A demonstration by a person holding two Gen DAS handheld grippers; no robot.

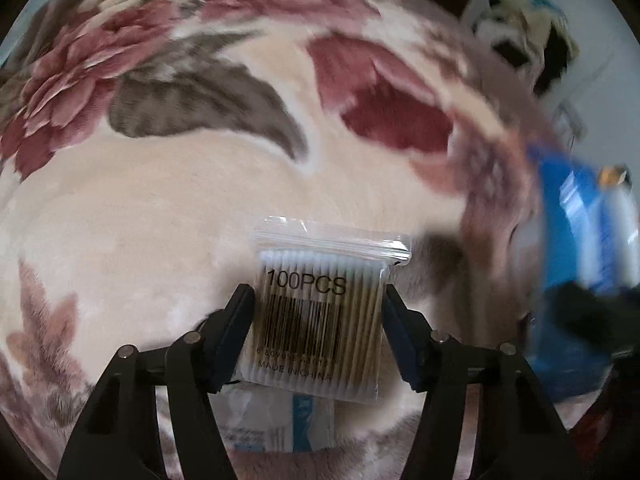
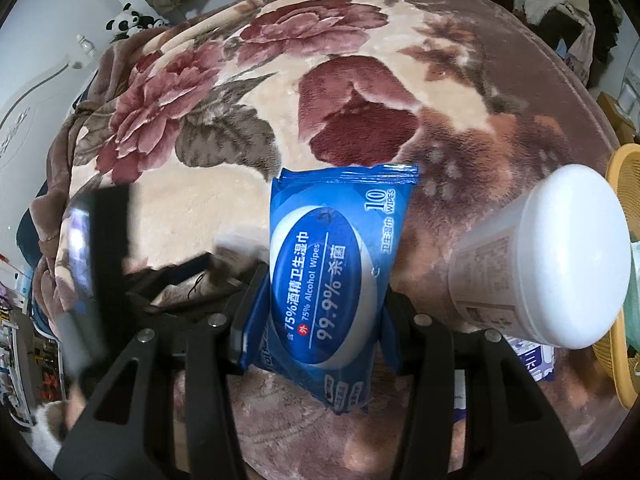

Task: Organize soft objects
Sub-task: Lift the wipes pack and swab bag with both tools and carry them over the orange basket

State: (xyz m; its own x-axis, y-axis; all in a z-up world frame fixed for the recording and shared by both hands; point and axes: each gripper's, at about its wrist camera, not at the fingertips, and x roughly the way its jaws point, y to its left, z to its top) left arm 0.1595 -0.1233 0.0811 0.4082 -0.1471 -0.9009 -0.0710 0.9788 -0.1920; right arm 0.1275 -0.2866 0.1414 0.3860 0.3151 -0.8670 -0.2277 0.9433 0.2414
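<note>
My left tool (image 1: 320, 304) has a little clear bag of cotton swabs (image 1: 320, 312) between its two fingers. The fingers (image 1: 236, 320) sit right at both sides of the bag, and I am holding it up over the flower blanket (image 1: 160, 200). The bag says "100PCS" and has a black bar code on it. Under the bag, low in the left view, lies a white and blue packet (image 1: 280, 420) on the blanket. I cannot read it.

My right tool (image 2: 320, 292) is clamped on a blue pack of alcohol wipes (image 2: 332, 264). The fingers squeeze the sides of the pack, and the pack sticks up and away from me over the flower blanket (image 2: 240, 100).

Just to the right of the wipes pack is a white round tub with a white lid (image 2: 560, 260), lying tipped on its side. Past it, at the right edge, is a yellow basket (image 2: 624, 176). Far off, near the wall, sits a panda toy (image 2: 128, 20). In the right view my left tool (image 2: 104, 248) is a dark blur on the left side.
</note>
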